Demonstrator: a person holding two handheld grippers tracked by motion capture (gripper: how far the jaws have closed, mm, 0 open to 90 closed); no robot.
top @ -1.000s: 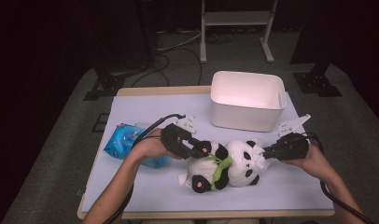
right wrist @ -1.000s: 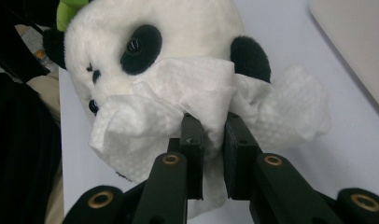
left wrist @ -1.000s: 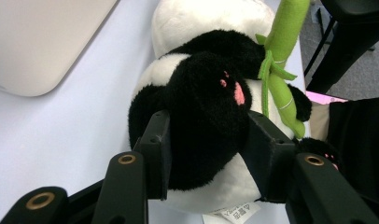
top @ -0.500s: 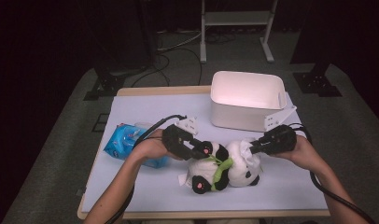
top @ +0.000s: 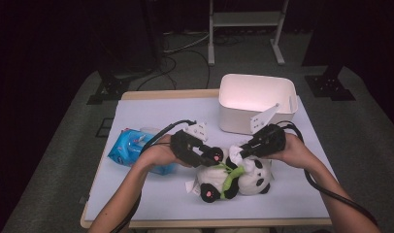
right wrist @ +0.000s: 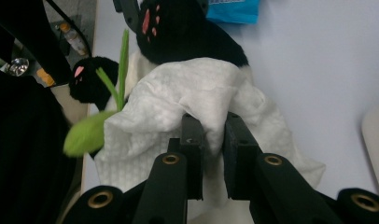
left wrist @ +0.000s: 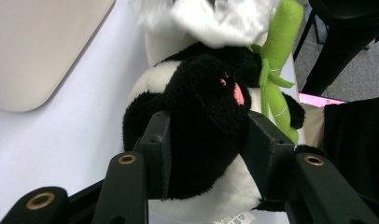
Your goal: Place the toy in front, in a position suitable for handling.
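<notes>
**Now wiping: cloth carried onto the panda's head**

Left gripper (top: 215, 155) is clamped on one black paw (left wrist: 208, 116) of the plush panda (top: 234, 177); the jaws stand partly closed with the paw squeezed between the pads, pinning the toy to the lavender table (top: 151, 194). Hand position matches the earlier frames.

Right gripper (top: 242, 149) has its jaws narrow, pinching a fold of white wipe cloth (right wrist: 187, 98). Compared with a second ago, when it sat out past the panda's far side, it has travelled inward and slightly up, and the wipe is now bunched just ahead of its jaws, draped against the panda's head and the green bamboo stalk (right wrist: 117, 70).

Reading: the cleaning stroke is under way; the cloth is in contact with the toy and the anchor grip is holding.

Blue wipes packet (top: 132, 148) lies just behind the left hand. White bin (top: 255, 104) stands beyond the right gripper, close to it, untouched.
</notes>
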